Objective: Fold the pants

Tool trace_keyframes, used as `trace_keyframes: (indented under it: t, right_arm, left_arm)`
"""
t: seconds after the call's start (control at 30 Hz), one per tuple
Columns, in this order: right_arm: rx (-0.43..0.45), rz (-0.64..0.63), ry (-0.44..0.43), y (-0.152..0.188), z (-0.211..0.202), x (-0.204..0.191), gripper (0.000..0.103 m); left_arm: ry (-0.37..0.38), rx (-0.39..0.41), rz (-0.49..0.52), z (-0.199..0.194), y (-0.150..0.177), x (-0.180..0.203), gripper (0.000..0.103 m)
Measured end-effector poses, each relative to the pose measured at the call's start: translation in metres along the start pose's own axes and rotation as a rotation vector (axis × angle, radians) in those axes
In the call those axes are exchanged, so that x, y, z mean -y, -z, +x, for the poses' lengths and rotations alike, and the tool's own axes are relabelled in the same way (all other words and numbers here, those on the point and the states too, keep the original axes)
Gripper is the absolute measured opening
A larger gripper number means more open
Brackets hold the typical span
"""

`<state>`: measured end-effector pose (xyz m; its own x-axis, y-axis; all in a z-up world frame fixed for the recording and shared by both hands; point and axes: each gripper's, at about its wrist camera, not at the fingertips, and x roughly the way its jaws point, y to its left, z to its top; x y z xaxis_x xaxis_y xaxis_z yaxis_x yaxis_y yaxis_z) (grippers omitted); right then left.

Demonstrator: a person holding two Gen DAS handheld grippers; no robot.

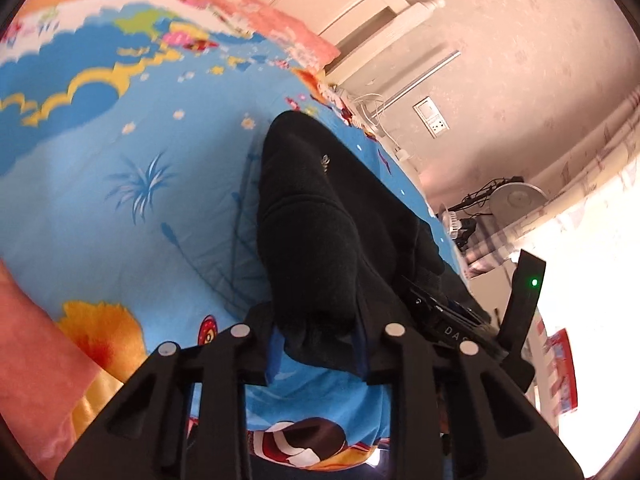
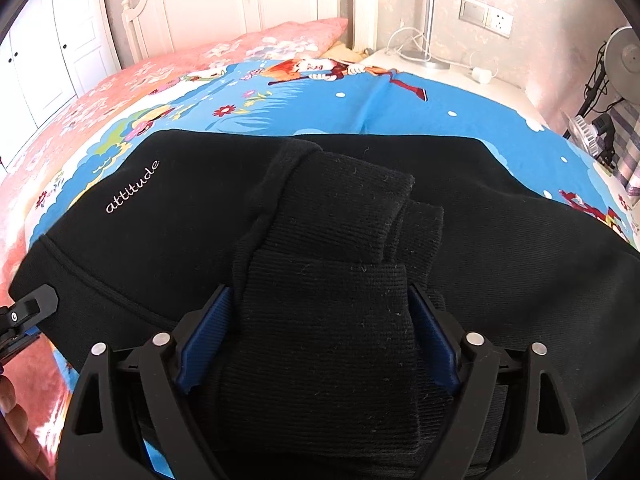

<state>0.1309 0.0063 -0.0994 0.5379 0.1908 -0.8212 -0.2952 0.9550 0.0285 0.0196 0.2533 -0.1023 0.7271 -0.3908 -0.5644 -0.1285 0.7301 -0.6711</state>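
Black pants (image 2: 168,216) lay spread across the blue cartoon sheet (image 2: 400,100) on the bed, the word "attitude" stitched white near 1 edge. The right gripper (image 2: 318,332) sat spread wide, its 2 blue pads (image 2: 200,344) flanking the ribbed cuffs (image 2: 328,300) bunched on top of the pants; whether those pads pressed the cloth, I could not tell. Over on the left wrist view, the left gripper (image 1: 318,344) was clenched on a fold of the pants (image 1: 328,220), fabric pinched up between its fingers. A pink pillow (image 2: 280,40) lay by the headboard, a fan (image 2: 624,68) stood off to the right.
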Motion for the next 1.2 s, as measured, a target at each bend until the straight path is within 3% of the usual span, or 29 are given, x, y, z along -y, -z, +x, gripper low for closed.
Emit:
trace_keyframes:
  t: [0.1, 0.2, 0.33, 0.53, 0.7, 0.8, 0.87, 0.9, 0.97, 1.2]
  right_arm:
    - [-0.007, -0.001, -0.026, -0.021, -0.021, -0.002, 0.090]
    - [-0.040, -0.050, -0.140, -0.063, -0.045, -0.024, 0.096]
    - [-0.206, -0.156, -0.303, -0.118, -0.040, -0.081, 0.096]
    - [-0.488, -0.325, -0.196, -0.137, 0.030, -0.156, 0.096]
    - [-0.583, -0.430, -0.089, -0.124, 0.063, -0.174, 0.096]
    - [-0.574, -0.512, -0.096, -0.121, 0.058, -0.177, 0.093]
    - [-0.567, -0.512, -0.110, -0.126, 0.050, -0.168, 0.079]
    - [-0.562, -0.502, -0.135, -0.129, 0.045, -0.161, 0.077]
    - [-0.547, -0.489, -0.175, -0.134, 0.033, -0.149, 0.061]
    - [-0.410, -0.342, -0.334, -0.169, -0.039, -0.077, 0.045]
  left_arm:
    - [-0.028, 0.028, 0.032, -0.005, 0.000, 0.013, 0.026]
    - [-0.062, 0.049, 0.065, -0.008, 0.002, 0.025, 0.026]
    - [-0.133, 0.078, 0.138, -0.011, 0.004, 0.045, 0.025]
    - [-0.218, 0.103, 0.236, -0.014, 0.007, 0.072, 0.025]
    - [-0.277, 0.114, 0.319, -0.015, 0.010, 0.092, 0.025]
    - [-0.298, 0.123, 0.367, -0.017, 0.011, 0.106, 0.025]
    - [-0.301, 0.129, 0.387, -0.018, 0.011, 0.114, 0.025]
    - [-0.300, 0.131, 0.396, -0.018, 0.011, 0.118, 0.025]
    - [-0.296, 0.137, 0.414, -0.019, 0.011, 0.126, 0.024]
    - [-0.254, 0.177, 0.566, -0.027, 0.007, 0.192, 0.024]
